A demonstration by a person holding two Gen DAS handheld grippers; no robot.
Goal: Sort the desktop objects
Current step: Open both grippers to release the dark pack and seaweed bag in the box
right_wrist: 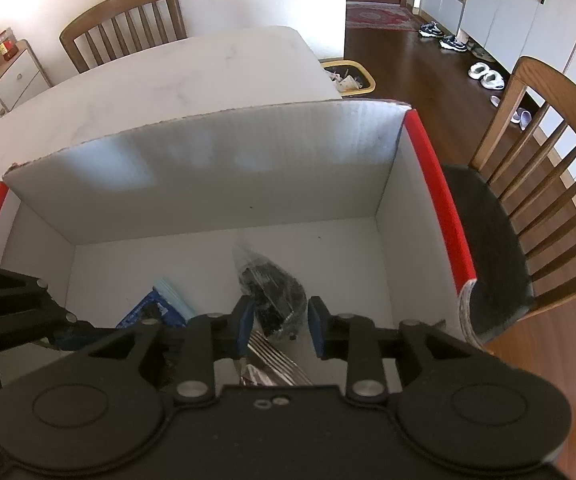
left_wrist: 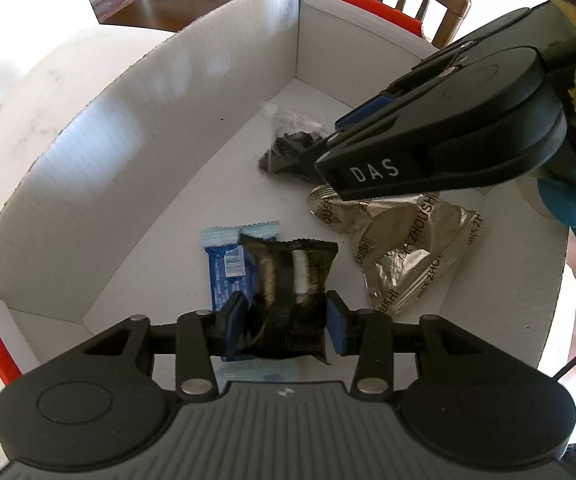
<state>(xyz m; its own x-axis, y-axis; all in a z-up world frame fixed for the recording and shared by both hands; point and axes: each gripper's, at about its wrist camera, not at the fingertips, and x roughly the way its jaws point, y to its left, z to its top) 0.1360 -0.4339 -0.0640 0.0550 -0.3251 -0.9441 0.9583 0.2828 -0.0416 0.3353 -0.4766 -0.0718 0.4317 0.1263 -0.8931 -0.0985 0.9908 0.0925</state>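
While the left gripper (left_wrist: 286, 322) stands w/ jaws narrow, pads just off the dark snack wrapper (left_wrist: 288, 280) between them, right gripper (right_wrist: 280, 326) likewise straddles a clear bag (right_wrist: 272, 292) unpinched. Both light, crinkly, slippery; grip mid-body. Beyond: box wall (right_wrist: 208, 168).

I am counting one white cardboard box (left_wrist: 192, 92) with red edging, and four packets lying in it: one blue wrapper (left_wrist: 224, 272), one dark brown wrapper (left_wrist: 292, 280), one gold foil bag (left_wrist: 404, 248) and one clear bag of dark bits (left_wrist: 288, 148). I am seeing two grippers, the left gripper (left_wrist: 286, 322) and the right gripper (right_wrist: 280, 326). I am also counting two wooden chairs (right_wrist: 548, 184) in the right wrist view, and one yellow-rimmed bin (right_wrist: 348, 76).
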